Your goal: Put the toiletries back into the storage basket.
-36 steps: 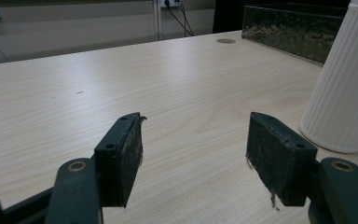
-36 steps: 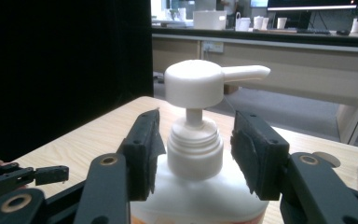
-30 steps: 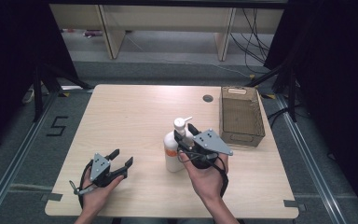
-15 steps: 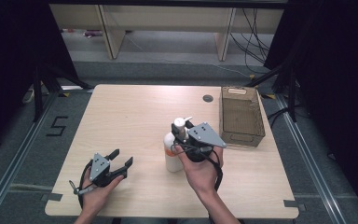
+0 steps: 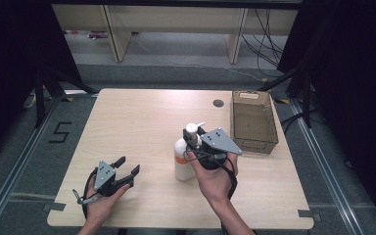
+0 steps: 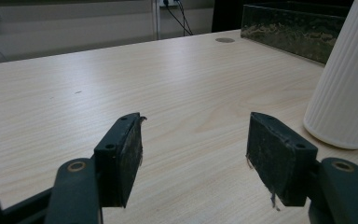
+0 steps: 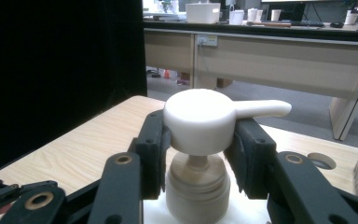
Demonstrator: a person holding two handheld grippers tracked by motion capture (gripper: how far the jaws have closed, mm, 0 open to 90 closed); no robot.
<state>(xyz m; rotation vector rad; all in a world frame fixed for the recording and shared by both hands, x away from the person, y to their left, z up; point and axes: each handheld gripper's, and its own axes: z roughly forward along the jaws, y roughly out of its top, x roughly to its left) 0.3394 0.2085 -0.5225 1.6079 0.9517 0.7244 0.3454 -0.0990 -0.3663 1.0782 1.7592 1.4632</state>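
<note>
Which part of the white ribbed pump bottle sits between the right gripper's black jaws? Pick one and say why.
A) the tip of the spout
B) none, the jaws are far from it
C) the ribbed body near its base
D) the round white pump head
D: in the right gripper view the right gripper has a jaw pressed on each side of the round white pump head of the white ribbed pump bottle.

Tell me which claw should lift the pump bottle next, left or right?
Right. The right claw already has its jaws around the pump bottle at the pump head, while the left claw sits open on the table, apart from it.
</note>
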